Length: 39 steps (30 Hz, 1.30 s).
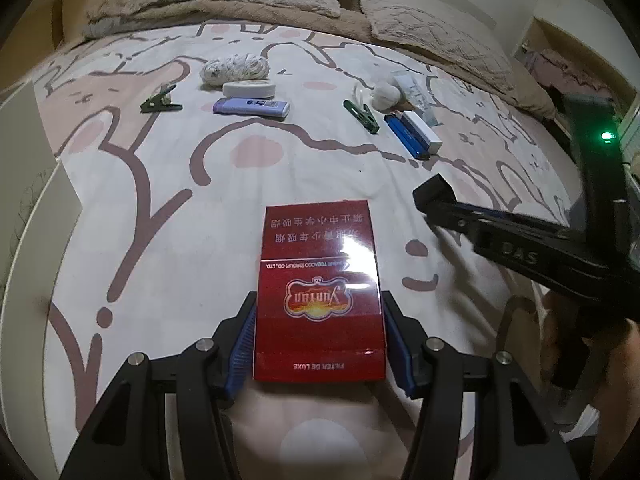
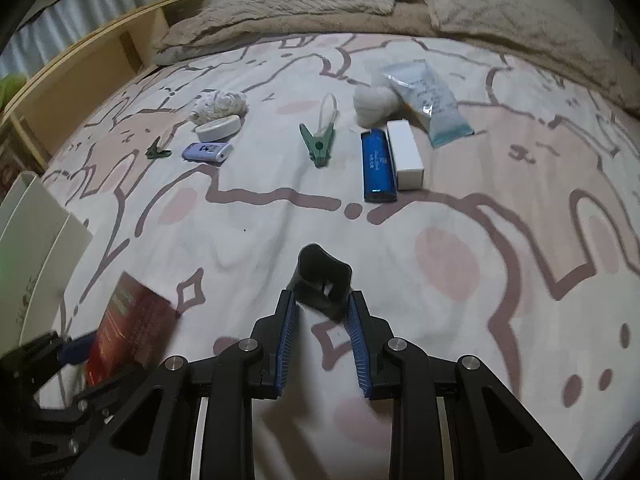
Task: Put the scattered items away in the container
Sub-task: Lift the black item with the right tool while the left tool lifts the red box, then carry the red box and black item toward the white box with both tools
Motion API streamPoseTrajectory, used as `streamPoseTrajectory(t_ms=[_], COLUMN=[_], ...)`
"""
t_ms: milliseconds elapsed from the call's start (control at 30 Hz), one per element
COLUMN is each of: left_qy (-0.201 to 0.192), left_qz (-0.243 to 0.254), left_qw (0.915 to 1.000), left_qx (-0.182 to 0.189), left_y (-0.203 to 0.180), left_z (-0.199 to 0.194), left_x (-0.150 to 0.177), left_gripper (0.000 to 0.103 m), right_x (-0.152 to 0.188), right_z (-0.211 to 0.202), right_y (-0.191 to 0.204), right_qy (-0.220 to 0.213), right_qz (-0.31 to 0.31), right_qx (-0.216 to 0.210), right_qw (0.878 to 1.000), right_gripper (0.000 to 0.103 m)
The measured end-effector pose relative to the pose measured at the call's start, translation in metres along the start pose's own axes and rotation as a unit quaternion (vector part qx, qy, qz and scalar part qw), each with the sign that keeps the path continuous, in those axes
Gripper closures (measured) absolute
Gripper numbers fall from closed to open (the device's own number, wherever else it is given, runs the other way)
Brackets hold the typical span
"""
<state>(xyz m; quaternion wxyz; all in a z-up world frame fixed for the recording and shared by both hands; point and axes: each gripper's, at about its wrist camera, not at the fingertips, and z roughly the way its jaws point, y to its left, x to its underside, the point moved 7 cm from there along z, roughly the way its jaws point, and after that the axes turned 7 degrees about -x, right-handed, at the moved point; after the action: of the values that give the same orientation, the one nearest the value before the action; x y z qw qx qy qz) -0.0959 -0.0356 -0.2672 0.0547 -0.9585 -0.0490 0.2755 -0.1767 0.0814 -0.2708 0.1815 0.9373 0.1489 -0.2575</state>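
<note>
My left gripper point(image 1: 320, 314) is shut on a red cigarette pack point(image 1: 318, 264), its blue pads pressing both long sides, above the patterned bedsheet. In the right wrist view the red pack point(image 2: 128, 332) shows blurred at the lower left in the left gripper point(image 2: 76, 348). My right gripper point(image 2: 322, 300) is shut on a small black plastic piece point(image 2: 324, 274). That black piece point(image 1: 434, 192) also appears at the right of the left wrist view, at the tip of the right gripper point(image 1: 442, 210). A white container point(image 1: 36, 248) point(image 2: 40, 240) stands at the left edge.
Scattered farther up the bed point(image 2: 460, 264) are two green clips point(image 2: 318, 144) point(image 2: 158, 152), a purple lighter point(image 2: 208, 152), a white oval case point(image 2: 218, 127), a ball of string point(image 2: 218, 104), a blue box point(image 2: 376, 166), a white box point(image 2: 405, 154), a cotton wad point(image 2: 372, 102) and a plastic pouch point(image 2: 428, 98). Blankets and pillows lie beyond.
</note>
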Motion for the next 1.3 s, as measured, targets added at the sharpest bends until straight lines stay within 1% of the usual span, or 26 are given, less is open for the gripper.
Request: streamPoseTrajectory(t_ms=[100, 133, 167, 200, 233, 267, 300, 400, 467, 533, 567, 600, 733, 800, 833, 867, 933, 1167, 1300], left_qy=[0.001, 0.001, 0.000, 0.000, 0.000, 0.000, -0.001, -0.001, -0.001, -0.001, -0.001, -0.001, -0.001, -0.002, -0.002, -0.002, -0.001, 0.003, 0.006], left_qz=[-0.004, -0.003, -0.001, 0.000, 0.002, 0.004, 0.005, 0.008, 0.008, 0.008, 0.007, 0.007, 0.009, 0.010, 0.010, 0.010, 0.010, 0.004, 0.000], left_qw=[1.0000, 1.0000, 1.0000, 1.0000, 1.0000, 1.0000, 1.0000, 0.9999, 0.9999, 0.9999, 1.0000, 0.9999, 0.9999, 0.9999, 0.9999, 0.9999, 0.9999, 1.0000, 1.0000], left_qx=[0.002, 0.001, 0.000, -0.002, -0.003, -0.004, -0.005, -0.007, -0.007, -0.006, -0.006, -0.007, -0.008, -0.009, -0.009, -0.009, -0.009, 0.000, 0.008], left_y=[0.001, 0.000, 0.000, -0.001, -0.001, -0.001, -0.002, -0.002, -0.002, -0.003, -0.003, -0.003, -0.002, -0.002, -0.003, -0.003, -0.002, -0.002, -0.001], left_z=[0.001, 0.001, 0.002, 0.002, 0.003, 0.003, 0.004, 0.005, 0.005, 0.005, 0.005, 0.005, 0.005, 0.005, 0.006, 0.006, 0.006, 0.007, 0.007], left_x=[-0.002, -0.002, -0.002, -0.002, -0.003, -0.003, -0.003, -0.004, -0.004, -0.004, -0.004, -0.003, -0.004, -0.004, -0.004, -0.004, -0.004, -0.004, -0.005], left_gripper=[0.046, 0.046, 0.046, 0.046, 0.046, 0.046, 0.046, 0.046, 0.046, 0.046, 0.046, 0.046, 0.046, 0.046, 0.046, 0.046, 0.046, 0.046, 0.046], right_x=[-0.004, -0.005, -0.006, -0.007, -0.008, -0.009, -0.008, -0.005, -0.006, -0.007, -0.008, -0.008, -0.008, -0.008, -0.007, -0.007, -0.006, -0.002, 0.003], right_z=[0.003, 0.004, 0.006, 0.007, 0.008, 0.010, 0.012, 0.016, 0.014, 0.010, 0.009, 0.008, 0.009, 0.010, 0.008, 0.006, 0.002, -0.005, -0.011], right_y=[-0.001, -0.001, 0.000, 0.002, 0.004, 0.007, 0.011, 0.018, 0.015, 0.008, 0.005, 0.003, 0.002, 0.002, 0.002, 0.001, 0.002, 0.015, 0.015], right_qy=[-0.009, -0.010, -0.011, -0.012, -0.013, -0.014, -0.014, -0.018, -0.029, -0.040, -0.041, -0.042, -0.048, -0.049, -0.052, -0.058, -0.066, -0.072, -0.073], right_qz=[0.010, 0.011, 0.014, 0.015, 0.014, 0.009, -0.003, -0.041, -0.035, -0.016, -0.011, -0.010, -0.015, -0.018, -0.019, -0.018, -0.020, -0.059, -0.057], right_qx=[-0.004, -0.005, -0.011, -0.019, -0.023, -0.024, -0.017, 0.012, 0.002, -0.021, -0.027, -0.026, -0.021, -0.018, -0.017, -0.017, -0.019, -0.003, -0.001], right_qw=[1.000, 1.000, 1.000, 1.000, 1.000, 1.000, 1.000, 0.999, 0.999, 0.999, 0.999, 0.999, 0.999, 0.998, 0.998, 0.998, 0.997, 0.996, 0.996], right_gripper=[0.075, 0.074, 0.065, 0.050, 0.043, 0.033, 0.031, 0.031, 0.031, 0.031, 0.034, 0.041, 0.051, 0.063, 0.067, 0.074, 0.074, 0.074, 0.074])
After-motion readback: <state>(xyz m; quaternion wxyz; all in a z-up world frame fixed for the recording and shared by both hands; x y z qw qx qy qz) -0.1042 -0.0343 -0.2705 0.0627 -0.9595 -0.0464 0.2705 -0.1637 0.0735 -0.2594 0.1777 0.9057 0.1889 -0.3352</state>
